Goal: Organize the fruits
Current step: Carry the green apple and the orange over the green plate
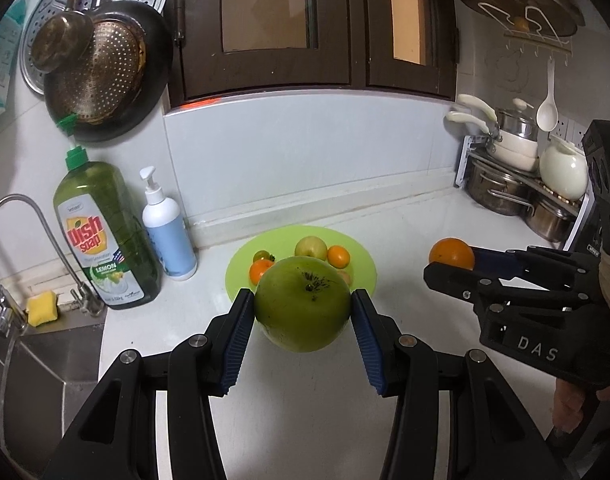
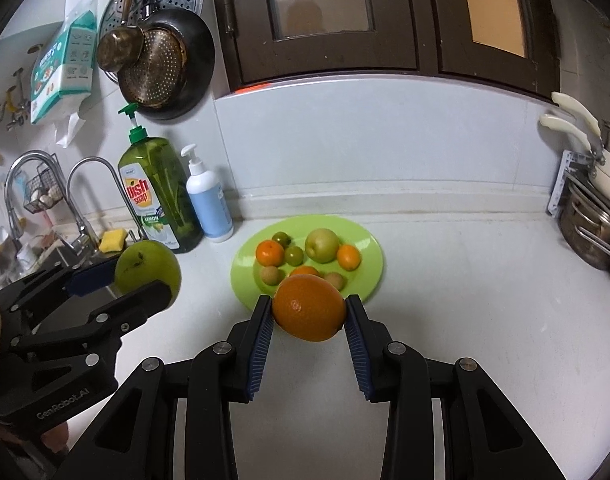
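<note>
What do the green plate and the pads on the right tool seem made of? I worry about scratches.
Green plate: probably plastic, uniform lime colour, thin rim, soft sheen. Pads on the right tool: likely rubber, matte blue with fine ribs, pressed against the orange.

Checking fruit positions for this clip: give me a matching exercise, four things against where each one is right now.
Things:
1. large green fruit
2. large orange
3. pale green apple
4. yellow sponge

Places:
A. on the green plate
B. by the faucet at the sink's edge
C. clamped in the right gripper
D. clamped in the left gripper

Pairs: 1-D, 2-C, 3-A, 4-B
</note>
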### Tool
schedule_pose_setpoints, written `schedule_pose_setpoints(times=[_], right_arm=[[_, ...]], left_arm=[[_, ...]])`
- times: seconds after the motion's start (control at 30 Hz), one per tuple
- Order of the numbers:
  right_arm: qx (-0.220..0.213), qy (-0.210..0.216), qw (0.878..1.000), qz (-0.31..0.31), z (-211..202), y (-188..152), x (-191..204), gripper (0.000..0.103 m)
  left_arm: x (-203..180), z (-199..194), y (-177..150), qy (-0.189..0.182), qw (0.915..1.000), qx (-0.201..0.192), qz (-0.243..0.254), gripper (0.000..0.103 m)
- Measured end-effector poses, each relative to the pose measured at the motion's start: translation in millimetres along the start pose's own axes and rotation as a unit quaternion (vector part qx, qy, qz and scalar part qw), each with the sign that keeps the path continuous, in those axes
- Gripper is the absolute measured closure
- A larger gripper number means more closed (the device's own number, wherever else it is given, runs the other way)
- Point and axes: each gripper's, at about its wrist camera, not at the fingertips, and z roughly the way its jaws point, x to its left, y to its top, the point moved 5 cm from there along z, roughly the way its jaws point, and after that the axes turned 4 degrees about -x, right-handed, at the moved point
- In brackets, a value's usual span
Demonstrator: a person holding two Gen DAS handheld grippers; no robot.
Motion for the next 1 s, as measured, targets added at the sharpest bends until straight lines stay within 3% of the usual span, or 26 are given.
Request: schedule_pose_setpoints(times=[0.67,1.0], right_arm=[[-0.010,-0.001,0.999,-0.032,50,49,-11,0.066],[0.004,-0.003,0.999,-0.036,102,70,-26,0.066]], left_arm=[[16,67,46,-0.013,0.9998,0.015,0.008,0.054],[25,120,65,-0.014,0.9995,0.026,0.013,0.054]])
